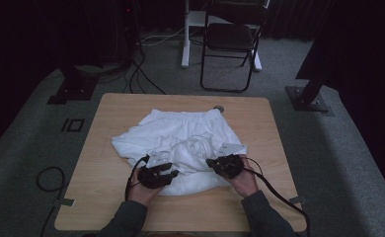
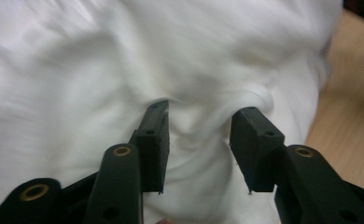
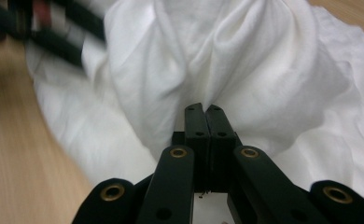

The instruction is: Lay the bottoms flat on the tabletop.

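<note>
while the crumpled white cloth garment [image 1: 180, 148] lies mid-frame on the light wooden table [image 1: 259, 197], left gripper [image 2: 199, 122] jaws stand apart w/ fabric between, right gripper [image 3: 204, 108] pinches a fold, jaws together.

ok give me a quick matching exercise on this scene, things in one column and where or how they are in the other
Things:
1. left gripper
2. right gripper
3. white garment
4. folding chair

States or places:
A. crumpled on the wooden table
B. jaws shut, pinching a fold of cloth
C. on the floor beyond the table
D. jaws apart, cloth between them

Pairs: 1-D, 2-B, 3-A, 4-C
</note>
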A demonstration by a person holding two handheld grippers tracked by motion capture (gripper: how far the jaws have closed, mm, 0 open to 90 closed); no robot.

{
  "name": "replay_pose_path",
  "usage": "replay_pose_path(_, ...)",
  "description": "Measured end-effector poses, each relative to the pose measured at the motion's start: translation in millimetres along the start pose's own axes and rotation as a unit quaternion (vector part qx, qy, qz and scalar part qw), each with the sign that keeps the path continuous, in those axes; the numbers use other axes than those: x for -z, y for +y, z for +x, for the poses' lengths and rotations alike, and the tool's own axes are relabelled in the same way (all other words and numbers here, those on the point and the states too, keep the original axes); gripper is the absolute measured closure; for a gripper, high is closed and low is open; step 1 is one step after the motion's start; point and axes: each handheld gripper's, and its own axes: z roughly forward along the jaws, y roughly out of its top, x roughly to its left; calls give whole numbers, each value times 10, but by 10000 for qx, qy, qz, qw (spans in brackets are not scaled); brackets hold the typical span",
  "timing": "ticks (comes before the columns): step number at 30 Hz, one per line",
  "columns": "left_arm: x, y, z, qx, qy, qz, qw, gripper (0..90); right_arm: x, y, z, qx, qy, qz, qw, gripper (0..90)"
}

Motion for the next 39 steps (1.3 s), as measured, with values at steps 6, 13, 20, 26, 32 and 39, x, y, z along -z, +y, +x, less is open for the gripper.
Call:
replay_pose_path(6,50,292,200,368,91,-438,9983,510,215,-266,68,-49,-102,11,9999,895)
replay_pose_path(13,-411,498,313,704,-127,-97,9974,460,266,-425,285,180,62,167,9997,895)
replay_pose_path(20,-652,338,156,447,-560,683,9951,715,387,-448,196,6,-111,-51,9999,737)
replay_pose_path(26,-456,148,-38,159,-743,590,9954,794,480,-310,-37,-281,-716,-330,9965,591)
replay_pose_path(32,-345,-65,-243,-12,-921,593,9940,805,342,-144,-215,-561,-1082,-401,9917,525)
replay_pose_path(39,-300,-237,-422,-34,-1105,698,9914,796,78,115,-175,-583,-1133,-539,9904,382)
